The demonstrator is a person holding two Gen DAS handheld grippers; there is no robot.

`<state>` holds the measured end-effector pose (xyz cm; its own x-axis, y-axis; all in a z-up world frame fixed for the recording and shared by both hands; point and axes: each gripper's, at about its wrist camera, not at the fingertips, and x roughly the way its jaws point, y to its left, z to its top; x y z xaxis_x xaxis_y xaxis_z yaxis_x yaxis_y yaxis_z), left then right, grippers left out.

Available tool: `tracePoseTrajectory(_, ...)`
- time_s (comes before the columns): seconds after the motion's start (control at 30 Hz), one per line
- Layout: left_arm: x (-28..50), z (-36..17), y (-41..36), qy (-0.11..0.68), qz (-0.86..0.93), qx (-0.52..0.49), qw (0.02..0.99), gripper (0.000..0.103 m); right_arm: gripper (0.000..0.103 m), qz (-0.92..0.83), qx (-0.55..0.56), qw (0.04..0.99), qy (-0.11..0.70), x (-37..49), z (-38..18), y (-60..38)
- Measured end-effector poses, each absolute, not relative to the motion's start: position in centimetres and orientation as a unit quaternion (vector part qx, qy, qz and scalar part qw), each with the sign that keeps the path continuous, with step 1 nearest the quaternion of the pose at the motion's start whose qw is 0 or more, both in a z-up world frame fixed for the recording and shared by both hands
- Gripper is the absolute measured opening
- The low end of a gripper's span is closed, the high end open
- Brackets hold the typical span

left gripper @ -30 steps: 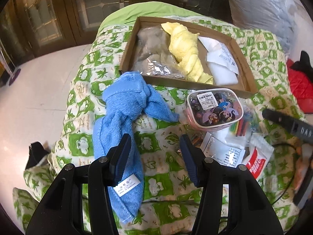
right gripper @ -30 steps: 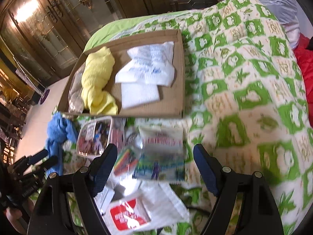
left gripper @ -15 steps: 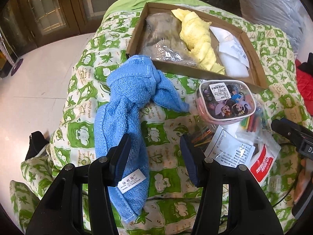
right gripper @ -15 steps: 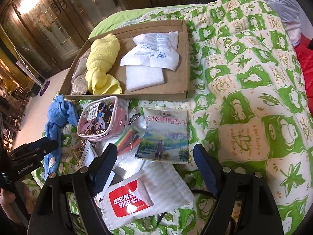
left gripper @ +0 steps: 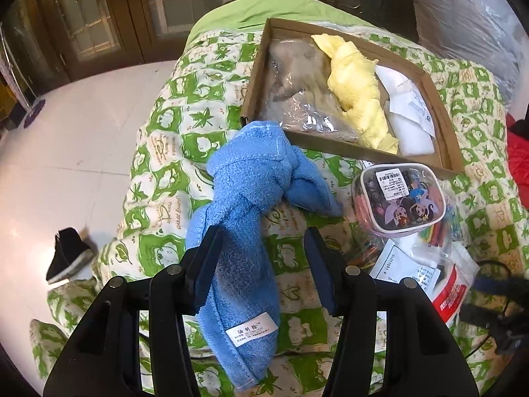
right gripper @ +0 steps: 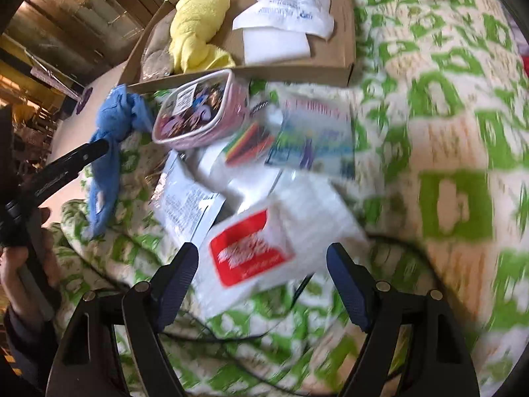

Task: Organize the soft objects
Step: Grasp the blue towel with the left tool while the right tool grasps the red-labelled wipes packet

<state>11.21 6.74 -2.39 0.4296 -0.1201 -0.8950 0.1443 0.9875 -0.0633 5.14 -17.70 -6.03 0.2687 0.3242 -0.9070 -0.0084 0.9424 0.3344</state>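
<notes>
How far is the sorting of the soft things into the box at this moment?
Partly done. The yellow towel and a white packet already lie in the cardboard box. In hand: the left gripper is open, its fingers on either side of the knotted blue towel, not yet closed. The right gripper is open over the red and white bag. The blue towel remains outside.

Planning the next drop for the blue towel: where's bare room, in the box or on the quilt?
In the shallow cardboard box, the bare floor by its right wall, beside the white packets, is free. So is the green-and-white quilt right of the box. Crowded: between knotted blue towel and clear cartoon pouch, where sachets pile up.
</notes>
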Motion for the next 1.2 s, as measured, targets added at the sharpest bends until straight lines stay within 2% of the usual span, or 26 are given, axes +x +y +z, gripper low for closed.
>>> tracePoseTrajectory(0.23, 10.9, -2.3, 5.8, 0.524, -0.077, 0.036, 0.848, 0.052, 0.080, 0.105, 0.140, 0.778, 0.603, 4.4, -6.6, -16.9)
tracePoseTrajectory(0.5, 11.6, -2.4, 5.0, 0.518, -0.067, 0.064, 0.850, 0.052, 0.080, 0.057, 0.213, 0.766, 0.603, 7.4, -9.2, -18.1)
tracePoseTrajectory(0.7, 11.6, -2.9, 5.0, 0.523, -0.067, 0.069, 0.847, 0.052, 0.079, 0.043, 0.159, 0.772, 0.614, 9.1, -10.0, -16.6)
tracePoseTrajectory(0.9, 11.8, -2.7, 5.9, 0.526, -0.068, 0.043, 0.846, 0.052, 0.070, 0.053, 0.070, 0.786, 0.611, 8.8, -9.6, -15.0)
tracePoseTrajectory(1.2, 13.0, -3.5, 5.8, 0.534, -0.067, 0.074, 0.840, 0.052, 0.067, 0.060, 0.069, 0.800, 0.593, 8.9, -7.3, -16.3)
